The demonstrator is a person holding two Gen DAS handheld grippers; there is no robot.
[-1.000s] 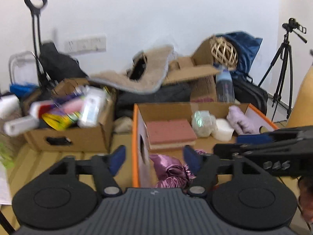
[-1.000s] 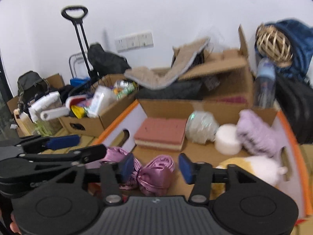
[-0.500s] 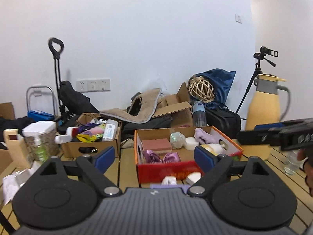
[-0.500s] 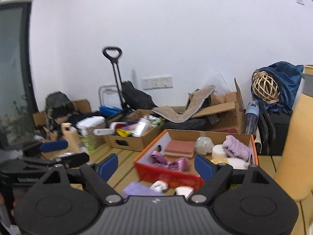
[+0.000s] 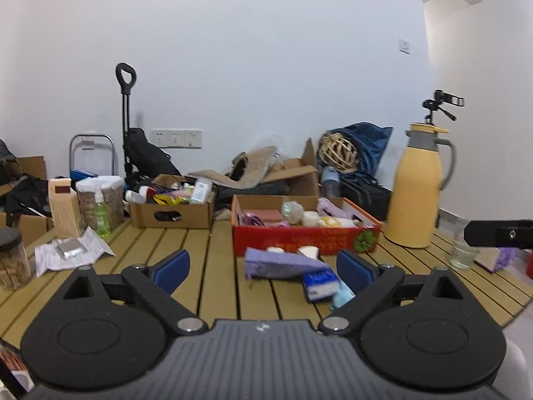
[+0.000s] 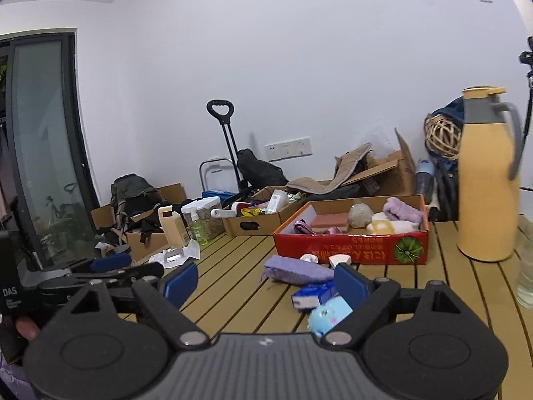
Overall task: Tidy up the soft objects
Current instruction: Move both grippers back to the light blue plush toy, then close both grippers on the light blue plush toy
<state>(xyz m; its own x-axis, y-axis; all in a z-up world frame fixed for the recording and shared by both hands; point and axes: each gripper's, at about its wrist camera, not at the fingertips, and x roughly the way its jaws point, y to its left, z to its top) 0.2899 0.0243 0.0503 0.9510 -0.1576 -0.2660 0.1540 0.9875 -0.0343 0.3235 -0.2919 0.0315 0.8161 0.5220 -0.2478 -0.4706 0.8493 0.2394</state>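
Note:
A red cardboard box [image 5: 299, 238] [image 6: 346, 250] stands mid-table. It holds purple satin scrunchies [image 6: 301, 226], a pink sponge [image 6: 329, 221], a lilac fluffy cloth [image 6: 401, 208] and a yellow-white plush [image 6: 383, 225]. In front of the box lie a lilac pouch [image 5: 283, 263] [image 6: 294, 270], a blue packet [image 5: 319, 286] [image 6: 309, 295] and a light-blue plush toy [image 6: 329, 313]. My left gripper [image 5: 263, 268] hangs well short of the box, its jaws opening with nothing between them. Beside it my right gripper [image 6: 266, 281] stands open and holds nothing.
A tall yellow thermos jug [image 5: 421, 193] [image 6: 488, 180] stands right of the box, with a clear glass [image 5: 461, 253] near the table's right edge. A brown box of bottles [image 5: 173, 215], a green spray bottle [image 5: 101, 216], a leaflet [image 5: 70, 251] and a jar [image 5: 11, 261] fill the left.
Both grippers have drawn far back from over the red box, and their jaws have spread wider. The whole table with the loose items in front of the box now shows.

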